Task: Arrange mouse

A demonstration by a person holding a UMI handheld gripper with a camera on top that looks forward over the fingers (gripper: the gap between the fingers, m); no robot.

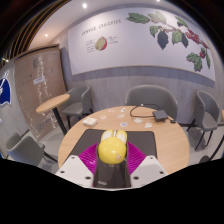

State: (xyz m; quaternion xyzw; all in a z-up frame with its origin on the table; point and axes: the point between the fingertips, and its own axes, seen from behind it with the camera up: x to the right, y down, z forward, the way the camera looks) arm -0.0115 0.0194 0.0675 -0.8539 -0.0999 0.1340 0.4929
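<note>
A round yellow mouse [112, 148] sits between my gripper's [112, 158] two magenta pads [88, 156], and both pads press on its sides. The gripper is shut on it and holds it over the near part of a round wooden table [165, 140]. A black mouse mat [95, 134] lies on the table just beyond the fingers, partly hidden by the mouse. The underside of the mouse is hidden.
A dark small item with a cable [143, 112] lies at the table's far side. Grey chairs [152, 97] stand around the table. A smaller round table [50, 103] stands to the left. A white wall with a plant picture [170, 35] is behind.
</note>
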